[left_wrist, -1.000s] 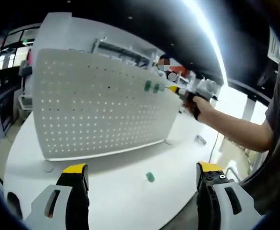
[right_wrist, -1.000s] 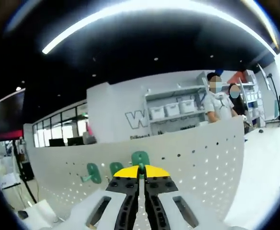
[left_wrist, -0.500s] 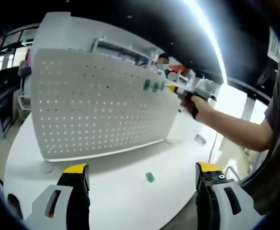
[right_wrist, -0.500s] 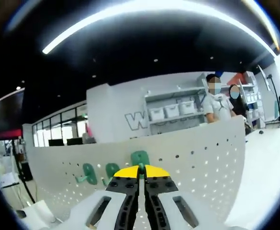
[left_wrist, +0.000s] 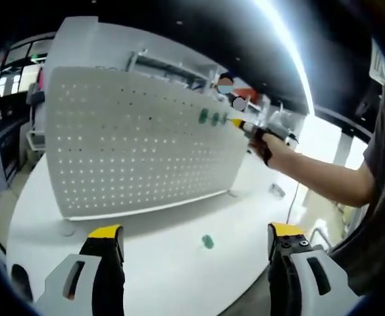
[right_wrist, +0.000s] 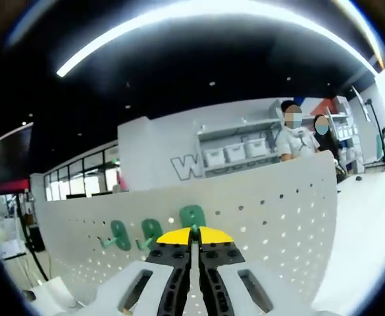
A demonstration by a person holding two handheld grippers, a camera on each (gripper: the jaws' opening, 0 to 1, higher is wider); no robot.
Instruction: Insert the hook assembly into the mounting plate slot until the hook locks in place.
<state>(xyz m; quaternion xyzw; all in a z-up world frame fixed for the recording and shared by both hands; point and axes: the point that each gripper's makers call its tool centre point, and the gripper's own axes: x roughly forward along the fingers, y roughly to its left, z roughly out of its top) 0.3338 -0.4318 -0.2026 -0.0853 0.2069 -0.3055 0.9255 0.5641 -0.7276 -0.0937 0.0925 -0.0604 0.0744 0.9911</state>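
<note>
A white perforated mounting plate (left_wrist: 133,145) stands upright on the white table (left_wrist: 166,263). Two green hooks (left_wrist: 208,118) hang near its upper right corner. In the left gripper view, a person's hand holds my right gripper (left_wrist: 239,123) at the plate just right of them. In the right gripper view, my right gripper (right_wrist: 192,234) is shut on a third green hook (right_wrist: 192,215), pressed against the plate (right_wrist: 271,224) beside the two hung hooks (right_wrist: 120,232) (right_wrist: 150,230). A loose green hook (left_wrist: 208,241) lies on the table. My left gripper (left_wrist: 193,232) hovers open above the table's near edge.
Two people (right_wrist: 292,138) stand behind the plate near a shelf of white bins (right_wrist: 235,153). A dark monitor (right_wrist: 9,161) is at the left. A small grey part (left_wrist: 276,191) lies on the table to the right of the plate. The person's forearm (left_wrist: 324,178) crosses the right side.
The right gripper view has shifted a little, so the two hung hooks sit closer to the held one. The held hook stays against the plate. The left gripper has not moved.
</note>
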